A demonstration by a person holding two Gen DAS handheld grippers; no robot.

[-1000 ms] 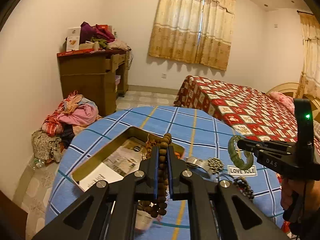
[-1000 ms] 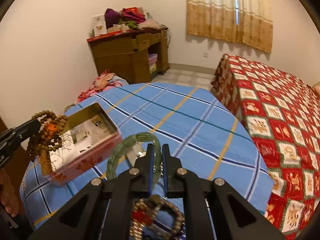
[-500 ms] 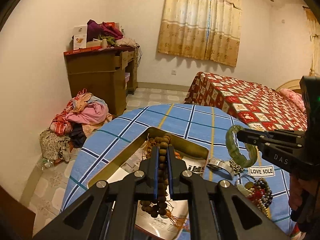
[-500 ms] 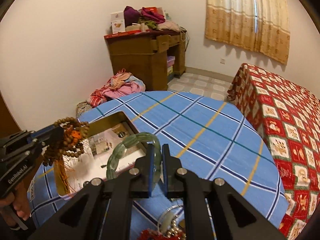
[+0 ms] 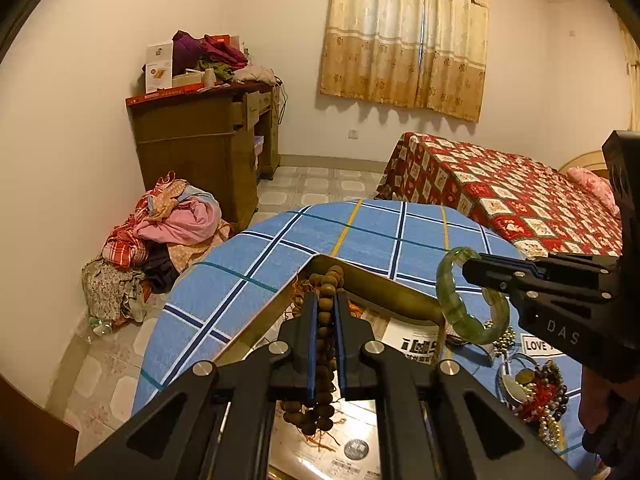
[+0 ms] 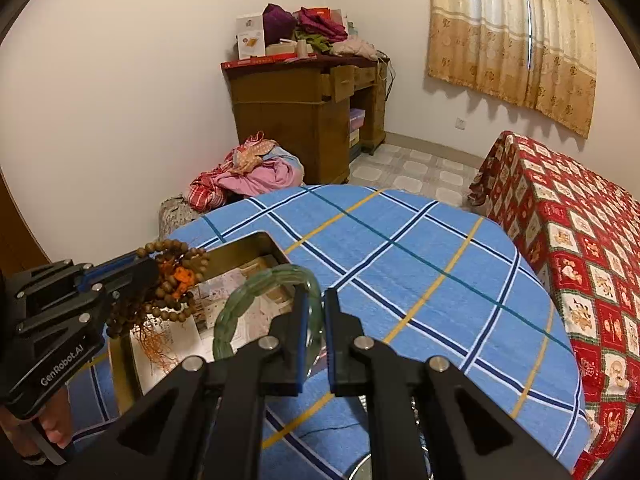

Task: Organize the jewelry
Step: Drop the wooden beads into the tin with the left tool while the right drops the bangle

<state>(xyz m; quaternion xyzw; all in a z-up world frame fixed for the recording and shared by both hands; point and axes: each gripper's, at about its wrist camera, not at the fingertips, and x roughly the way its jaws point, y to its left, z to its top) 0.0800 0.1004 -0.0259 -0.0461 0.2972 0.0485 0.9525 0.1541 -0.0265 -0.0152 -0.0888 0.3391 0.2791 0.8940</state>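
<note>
My left tongs [image 5: 324, 320] closed on limp beads [image 5: 322, 364], tassel dangling over the box [image 5: 372, 280]; right tongs [image 6: 314, 312] nipping the bangle [image 6: 240, 308] by its rim, also above it. Bangle stiff, slick, breakable. Box floor mostly hidden; pile [image 5: 540, 396] on the right cut off

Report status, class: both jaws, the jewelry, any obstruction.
Left gripper shut on wooden bead string above box. Right gripper shut on green bangle. Nothing blocking.

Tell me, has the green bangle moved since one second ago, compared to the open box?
Yes. The green bangle, held by the right gripper, now overlaps the open box in the right wrist view; earlier it hung right of the box.
</note>
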